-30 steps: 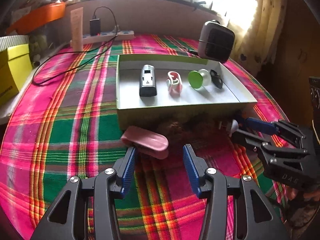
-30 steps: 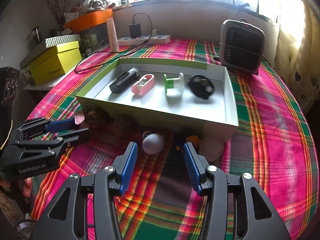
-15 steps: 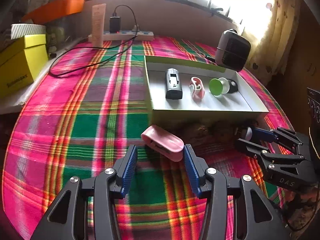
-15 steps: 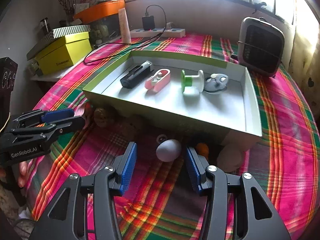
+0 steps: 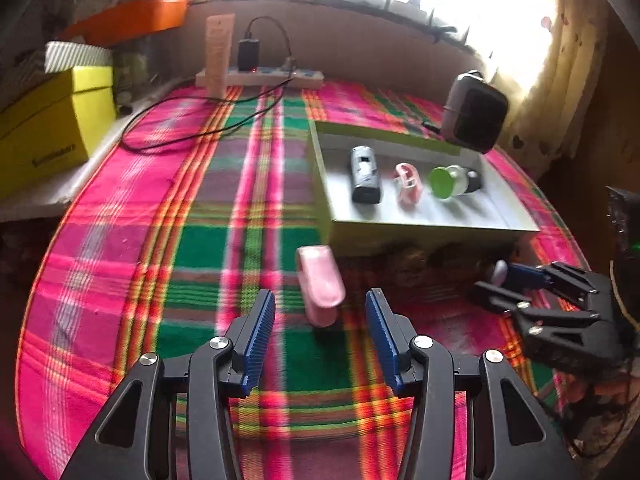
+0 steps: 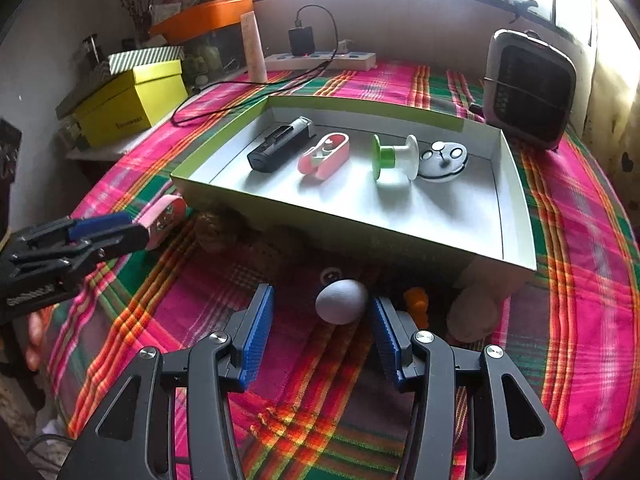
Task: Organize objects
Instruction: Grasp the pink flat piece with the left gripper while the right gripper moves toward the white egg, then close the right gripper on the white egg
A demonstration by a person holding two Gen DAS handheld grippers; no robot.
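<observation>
On plaid tablecloth (image 5: pixel 132 216) by sunlit window, shallow box (image 6: pixel 516 216), left claw (image 5: pixel 320 320) and right claw (image 6: pixel 320 320) apart, unladen.

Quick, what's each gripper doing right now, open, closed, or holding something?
Left gripper: open, holding nothing; the pink case lies between its jaws, untouched.
Right gripper: open, holding nothing; the white egg sits between its jaws.

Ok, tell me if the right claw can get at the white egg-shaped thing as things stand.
Probably yes. The right claw is open with the white egg-shaped thing just ahead between its tips, on bare cloth. Only the small orange piece sits close beside one finger.
</observation>
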